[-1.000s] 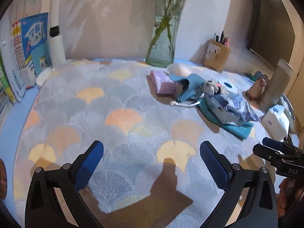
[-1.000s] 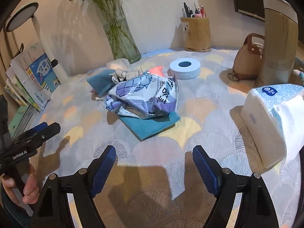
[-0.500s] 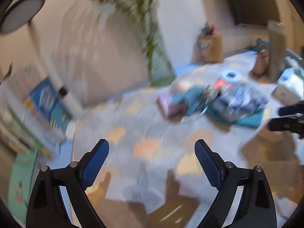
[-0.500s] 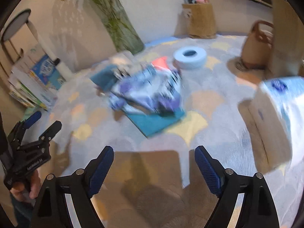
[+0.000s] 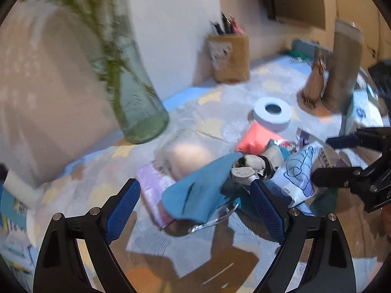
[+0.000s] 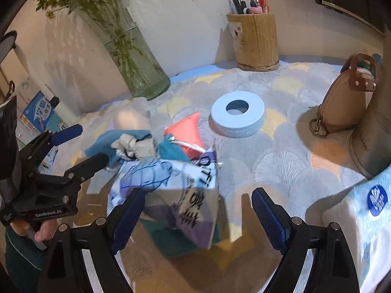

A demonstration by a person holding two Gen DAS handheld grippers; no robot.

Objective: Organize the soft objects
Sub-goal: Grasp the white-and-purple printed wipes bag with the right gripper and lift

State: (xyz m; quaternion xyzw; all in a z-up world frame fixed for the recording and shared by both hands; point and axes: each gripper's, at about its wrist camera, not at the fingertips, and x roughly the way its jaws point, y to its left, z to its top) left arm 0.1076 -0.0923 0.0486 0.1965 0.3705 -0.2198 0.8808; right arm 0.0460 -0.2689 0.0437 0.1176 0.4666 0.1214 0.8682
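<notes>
While both grippers hang released over the heap, left gripper above teal cloth, right gripper above printed pouch, glass vase, tape roll, pen holder behind, pink bundle blurred.

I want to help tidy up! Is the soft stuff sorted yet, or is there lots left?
Nothing looks sorted yet. The crumpled teal cloth, the blue-and-white printed plastic bag, the folded pink cloth and the flat orange-red pouch all lie jumbled in one pile. The left gripper and right gripper are both open and empty, close to the pile. All the sorting is left.
</notes>
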